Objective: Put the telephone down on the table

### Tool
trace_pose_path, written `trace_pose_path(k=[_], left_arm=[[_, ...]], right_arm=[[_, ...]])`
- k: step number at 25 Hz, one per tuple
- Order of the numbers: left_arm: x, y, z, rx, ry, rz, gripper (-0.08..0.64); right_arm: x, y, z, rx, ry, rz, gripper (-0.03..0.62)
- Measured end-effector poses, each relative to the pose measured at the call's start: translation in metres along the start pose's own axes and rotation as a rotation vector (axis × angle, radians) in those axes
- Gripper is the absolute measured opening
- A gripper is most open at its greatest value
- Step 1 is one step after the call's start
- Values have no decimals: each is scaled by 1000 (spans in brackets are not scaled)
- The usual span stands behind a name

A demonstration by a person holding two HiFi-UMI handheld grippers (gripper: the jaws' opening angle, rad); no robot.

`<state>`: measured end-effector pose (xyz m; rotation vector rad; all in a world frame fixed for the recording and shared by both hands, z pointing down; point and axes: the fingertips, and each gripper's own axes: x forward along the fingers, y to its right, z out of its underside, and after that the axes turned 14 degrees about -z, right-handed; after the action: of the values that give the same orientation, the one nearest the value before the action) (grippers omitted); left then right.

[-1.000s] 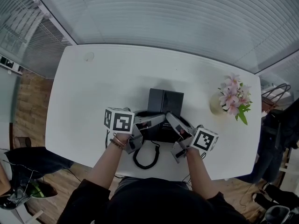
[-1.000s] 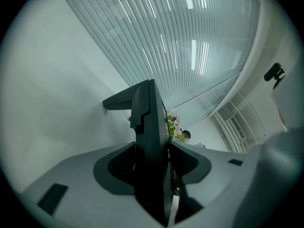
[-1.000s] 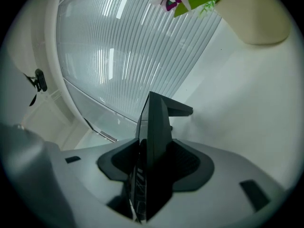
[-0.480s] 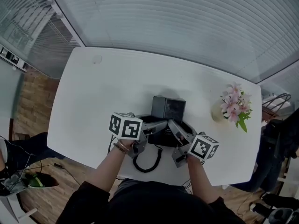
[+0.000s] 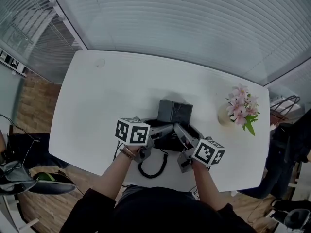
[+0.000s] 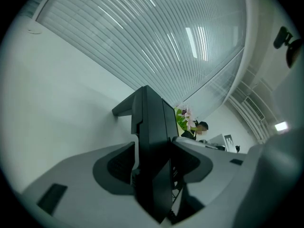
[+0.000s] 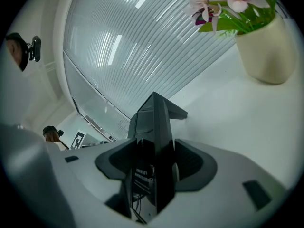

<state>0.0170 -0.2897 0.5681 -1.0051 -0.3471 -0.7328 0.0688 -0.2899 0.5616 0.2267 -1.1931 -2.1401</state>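
The black telephone stands on the white table, near its front edge, with its coiled cord looping toward me. My left gripper reaches in from the left and my right gripper from the right, both at the telephone's near end. In the left gripper view the telephone stands edge-on between the left gripper's pads, which sit close beside it. In the right gripper view the telephone is between the right gripper's jaws, which are opening.
A cream vase of pink flowers stands at the table's right, also close in the right gripper view as the vase. A dark bag and chair sit beyond the right edge. The table's front edge lies just under my hands.
The head view has shifted a little. Both hands stay beside the telephone; their marker cubes have rolled slightly.
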Motion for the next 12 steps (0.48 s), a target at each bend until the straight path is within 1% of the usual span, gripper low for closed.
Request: trace_pose_path(k=[2, 4, 7, 12], left_arm=[[0, 0, 0, 1, 1, -4, 253], [1, -1, 0, 9, 4, -18, 253], [0, -1, 0, 16, 11, -32, 253], [0, -3, 1, 40, 28, -74, 270]], right_arm=[[-1, 1, 0, -6, -2, 11, 239], [-2, 1, -1, -44, -8, 39, 247], [-4, -1, -2, -100, -21, 64, 239], [-6, 1, -1, -110, -26, 71, 239]])
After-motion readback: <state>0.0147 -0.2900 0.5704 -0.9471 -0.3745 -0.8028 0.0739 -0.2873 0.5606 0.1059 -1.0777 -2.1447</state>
